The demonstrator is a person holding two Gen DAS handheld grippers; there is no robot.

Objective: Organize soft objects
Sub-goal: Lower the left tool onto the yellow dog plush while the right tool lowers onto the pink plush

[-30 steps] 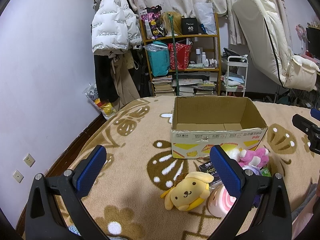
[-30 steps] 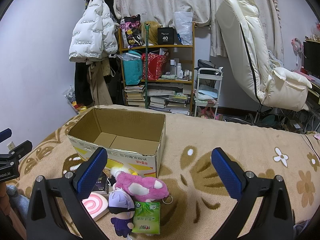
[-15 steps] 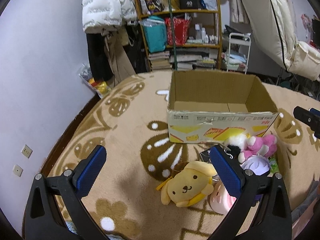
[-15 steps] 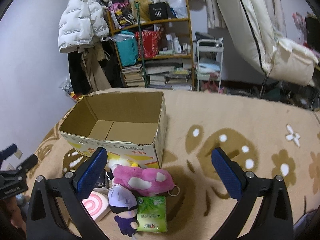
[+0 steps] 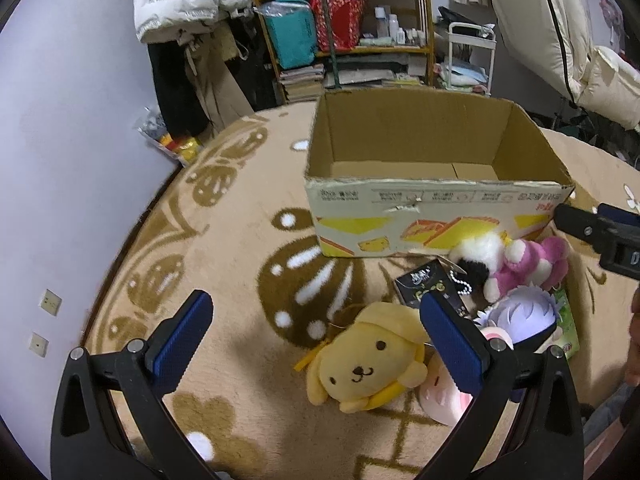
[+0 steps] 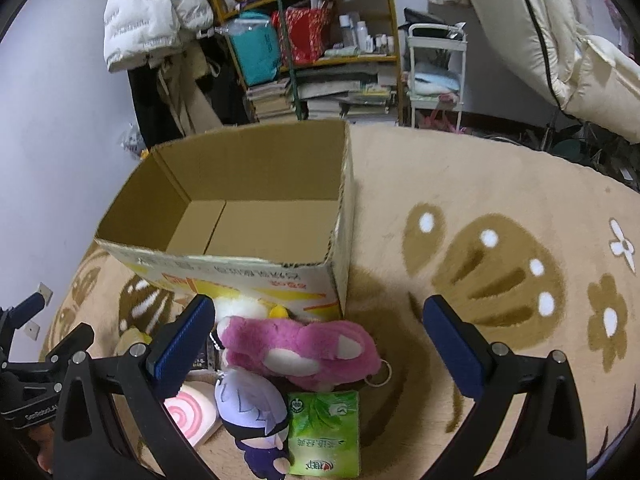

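Note:
An empty cardboard box [image 5: 436, 208] [image 6: 256, 256] stands on the beige rug. In front of it lies a pile of soft things: a yellow dog plush [image 5: 368, 364], a pink plush [image 5: 532, 264] [image 6: 300, 348], a purple-haired doll [image 5: 520, 316] [image 6: 252, 404], a pink swirl cushion [image 6: 188, 416], a green tissue pack [image 6: 324, 432] and a black packet [image 5: 432, 288]. My left gripper [image 5: 316, 344] is open just above and left of the yellow dog. My right gripper [image 6: 316, 344] is open above the pink plush. Both are empty.
A cluttered bookshelf [image 5: 348, 28] and hanging coats [image 5: 180, 8] stand behind the rug. A cream recliner [image 6: 560, 40] is at the back right, a white cart [image 6: 436, 72] beside the shelf. The purple wall [image 5: 60, 160] runs along the left.
Both grippers have moved forward and tilted down toward the pile of soft things; the box and toys look nearer. Nothing has been picked up.

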